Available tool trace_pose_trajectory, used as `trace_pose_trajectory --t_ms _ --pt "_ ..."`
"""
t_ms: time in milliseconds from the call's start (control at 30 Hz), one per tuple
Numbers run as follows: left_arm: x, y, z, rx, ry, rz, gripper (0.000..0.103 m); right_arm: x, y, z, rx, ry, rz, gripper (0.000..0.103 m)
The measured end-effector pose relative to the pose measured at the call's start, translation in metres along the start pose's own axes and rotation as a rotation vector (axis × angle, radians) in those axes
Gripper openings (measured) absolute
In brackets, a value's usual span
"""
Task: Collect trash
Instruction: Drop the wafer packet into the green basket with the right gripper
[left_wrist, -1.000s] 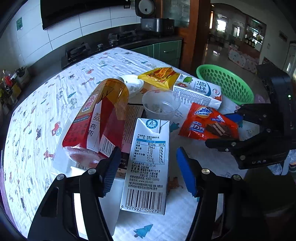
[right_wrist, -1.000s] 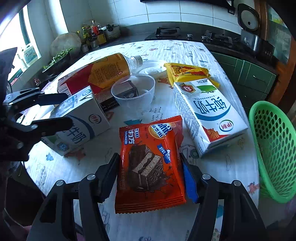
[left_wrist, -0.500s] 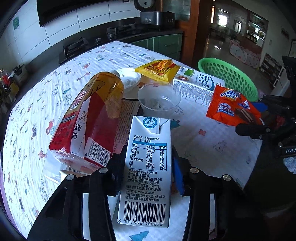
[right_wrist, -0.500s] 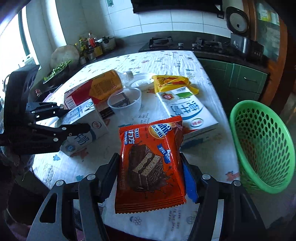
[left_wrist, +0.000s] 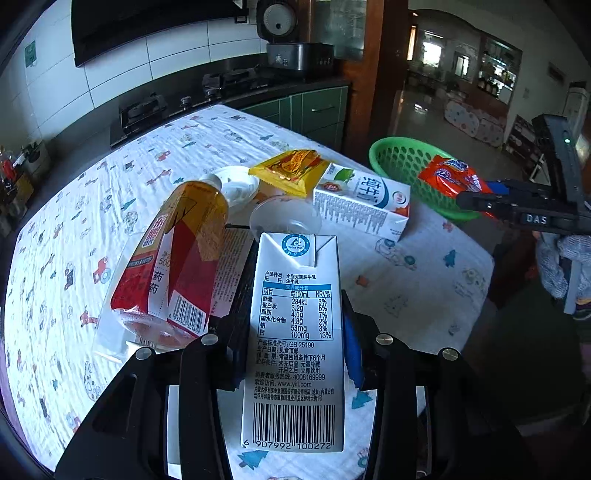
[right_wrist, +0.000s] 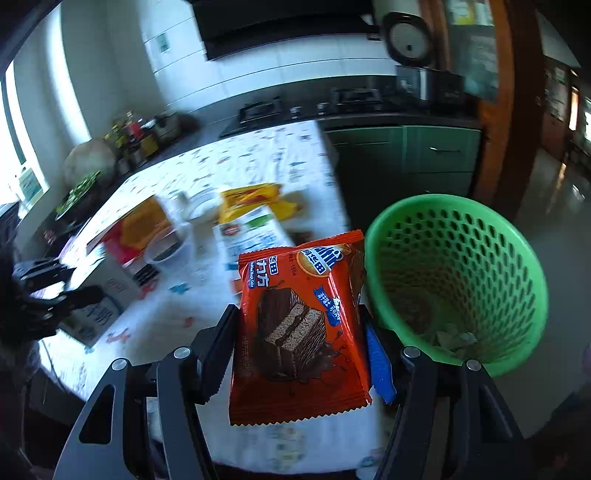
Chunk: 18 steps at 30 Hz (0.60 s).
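My left gripper (left_wrist: 295, 332) is shut on a small white and blue milk carton (left_wrist: 295, 339), held just above the table. My right gripper (right_wrist: 301, 332) is shut on an orange chocolate wafer packet (right_wrist: 301, 321) and holds it off the table edge, next to the green basket (right_wrist: 454, 280). In the left wrist view the right gripper (left_wrist: 476, 194) holds the packet (left_wrist: 452, 177) in front of the basket (left_wrist: 402, 162). On the table lie a tea bottle (left_wrist: 173, 266), a clear plastic cup (left_wrist: 284, 219), a yellow snack bag (left_wrist: 291, 170) and a large milk carton (left_wrist: 362, 203).
The table wears a white printed cloth (left_wrist: 110, 184). A white lid (left_wrist: 236, 184) lies by the bottle's neck. The basket stands beyond the table's right edge with some scraps at its bottom (right_wrist: 450, 336). Green cabinets (right_wrist: 424, 155) and a stove counter are behind.
My right gripper has lifted the orange packet off the table and swung it right to the basket. My left gripper has closed on the small milk carton.
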<state>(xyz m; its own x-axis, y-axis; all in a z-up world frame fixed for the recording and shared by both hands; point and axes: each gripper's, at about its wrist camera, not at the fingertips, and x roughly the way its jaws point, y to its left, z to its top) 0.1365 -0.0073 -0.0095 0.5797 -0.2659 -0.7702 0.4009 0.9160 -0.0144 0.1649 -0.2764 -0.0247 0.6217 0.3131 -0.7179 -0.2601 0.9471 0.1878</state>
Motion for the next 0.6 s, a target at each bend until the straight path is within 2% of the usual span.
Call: trace_pose_trajectory --t_ms 233,367,600 --pt "-0.009 -0.02 0.026 0.016 -0.048 -0.06 0.041 0.004 -0.069 0.012 0.12 -0.008 -0.118 0.062" --pt "-0.005 -0.035 0.046 0.033 -0.066 -0.083 0.041 0.015 -0.104 0.015 0.177 0.009 -0.147 0.062" --pt "0.007 -0.068 0.09 0.079 -0.091 -0.118 0.041 0.031 -0.139 0.014 0.241 0.025 -0.183 0.073"
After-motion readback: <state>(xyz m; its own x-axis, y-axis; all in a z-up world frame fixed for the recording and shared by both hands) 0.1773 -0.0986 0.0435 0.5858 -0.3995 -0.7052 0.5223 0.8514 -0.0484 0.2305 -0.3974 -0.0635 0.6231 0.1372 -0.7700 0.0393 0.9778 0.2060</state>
